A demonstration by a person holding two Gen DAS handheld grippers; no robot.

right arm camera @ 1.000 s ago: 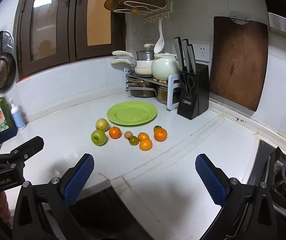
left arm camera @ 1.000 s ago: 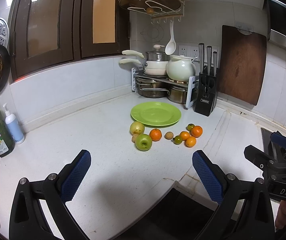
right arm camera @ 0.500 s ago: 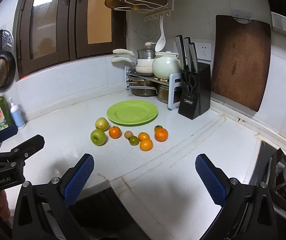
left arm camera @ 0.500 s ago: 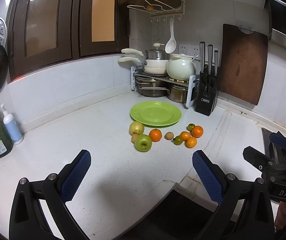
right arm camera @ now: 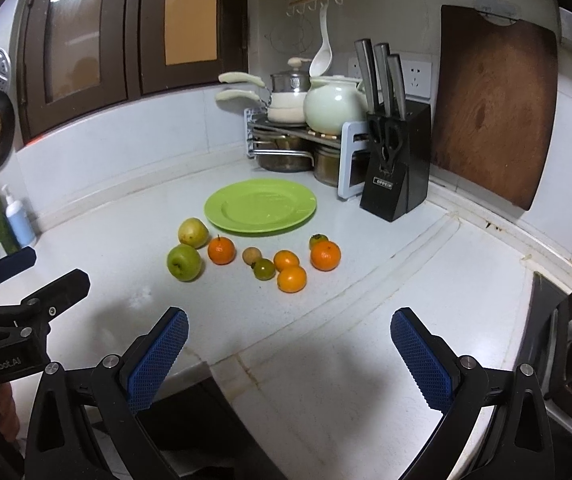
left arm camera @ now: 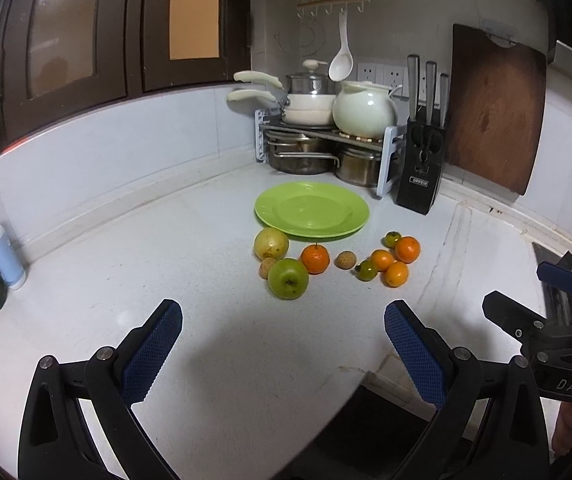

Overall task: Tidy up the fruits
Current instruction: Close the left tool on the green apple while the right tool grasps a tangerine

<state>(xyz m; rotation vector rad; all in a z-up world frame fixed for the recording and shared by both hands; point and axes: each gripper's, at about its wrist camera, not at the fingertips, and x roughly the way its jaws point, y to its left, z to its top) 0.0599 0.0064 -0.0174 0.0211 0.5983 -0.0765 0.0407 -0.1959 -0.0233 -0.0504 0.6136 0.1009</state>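
Holding the left gripper (left arm camera: pixel 282 354) and right gripper (right arm camera: pixel 288 354) low at the counter's front edge, both with fingers spread wide and carrying nothing. Leaving the fruit loose on the white counter (left arm camera: pixel 134 280): green apple (left arm camera: pixel 288 279) nearest, oranges (right arm camera: pixel 292 279) to its right, all just short of the empty green plate (left arm camera: pixel 312 210), probably awaiting loading. Possibly hiding one small brown fruit (left arm camera: pixel 267 268) behind the apple. Offering bare counter ahead; crowding the far side with knife block (right arm camera: pixel 396 160) and pot rack (left arm camera: pixel 326 144).

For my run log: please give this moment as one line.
stage: approach | left gripper: open, empty | right gripper: open, empty | fruits: all on counter | green plate: empty
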